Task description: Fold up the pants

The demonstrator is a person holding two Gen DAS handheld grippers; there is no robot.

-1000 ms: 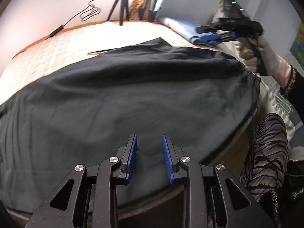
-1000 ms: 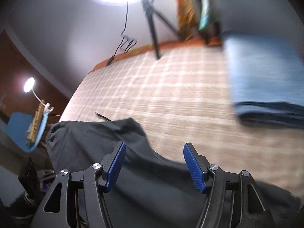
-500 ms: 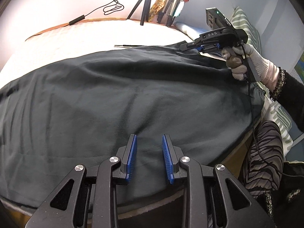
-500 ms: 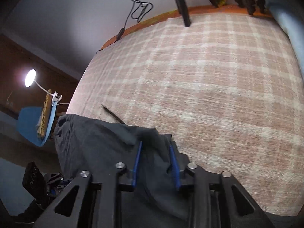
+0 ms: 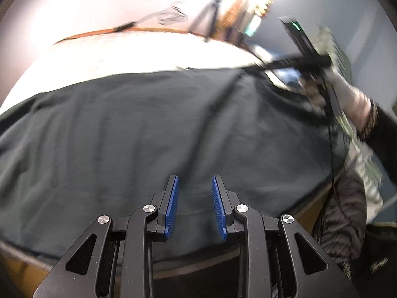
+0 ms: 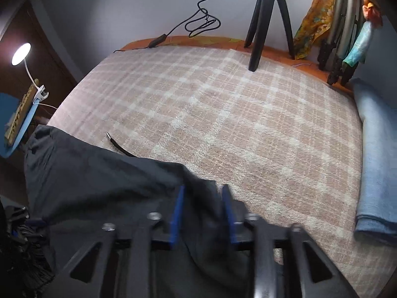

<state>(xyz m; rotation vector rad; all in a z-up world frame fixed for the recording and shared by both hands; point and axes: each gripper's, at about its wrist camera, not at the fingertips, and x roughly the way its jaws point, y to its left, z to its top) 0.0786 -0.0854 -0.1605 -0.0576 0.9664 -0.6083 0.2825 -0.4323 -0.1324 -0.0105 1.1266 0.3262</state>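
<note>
Dark grey pants [image 5: 139,134] lie spread over the near part of a checked bed cover [image 6: 223,114]. My left gripper [image 5: 194,186] hovers over the near edge of the pants, jaws a little apart with cloth lying between them, not clamped. My right gripper [image 6: 202,193] is shut on a far corner of the pants [image 6: 104,173] and holds it up off the bed. In the left wrist view the right gripper [image 5: 253,67] is blurred at the far right, cloth hanging from it. A black drawstring [image 6: 119,146] lies beside the pants.
A folded blue blanket [image 6: 374,164] lies on the right side of the bed. A black tripod [image 6: 268,17] and a cable stand at the headboard. A lamp [image 6: 21,52] is at the left. My legs [image 5: 342,213] are by the bed's wooden edge.
My right gripper closed on the pants corner and has lifted it, moving back and right. The left gripper has stayed over the near edge, tilting upward.
</note>
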